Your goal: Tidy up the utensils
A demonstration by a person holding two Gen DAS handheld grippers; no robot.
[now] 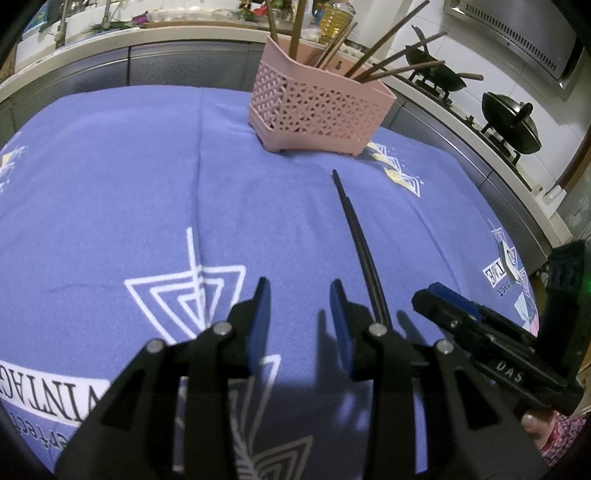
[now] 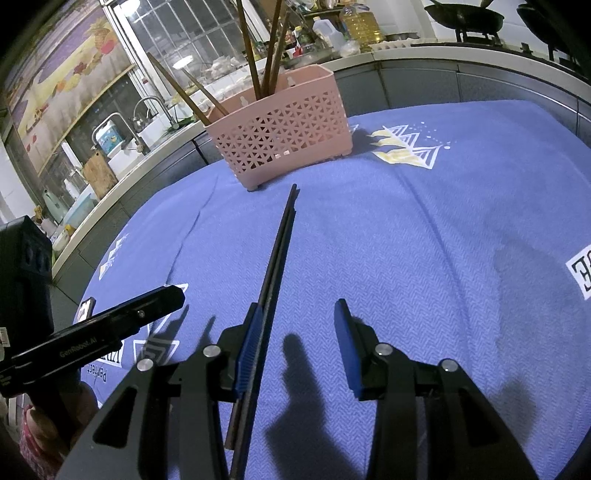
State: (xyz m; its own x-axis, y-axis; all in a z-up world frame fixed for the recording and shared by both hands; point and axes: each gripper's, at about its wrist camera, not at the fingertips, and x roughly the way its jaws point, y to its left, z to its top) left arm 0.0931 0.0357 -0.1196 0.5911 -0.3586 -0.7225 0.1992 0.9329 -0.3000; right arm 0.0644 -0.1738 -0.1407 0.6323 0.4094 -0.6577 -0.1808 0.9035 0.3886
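A pair of black chopsticks [image 1: 357, 236] lies on the blue tablecloth, pointing at a pink lattice utensil basket [image 1: 314, 107] that holds several brown chopsticks. My left gripper [image 1: 300, 295] is open and empty, just left of the black chopsticks. In the right wrist view the black chopsticks [image 2: 279, 258] run along the inner face of my right gripper's left finger, inside the open jaws; my right gripper [image 2: 299, 317] is open. The basket [image 2: 280, 133] stands beyond the chopstick tips. Each gripper shows in the other's view, the right one [image 1: 454, 310] and the left one [image 2: 147, 314].
The blue printed tablecloth [image 1: 129, 177] covers the table. Behind it runs a kitchen counter with a sink and taps [image 2: 147, 110], an oil bottle [image 2: 360, 24], and a stove with black woks [image 1: 511, 125].
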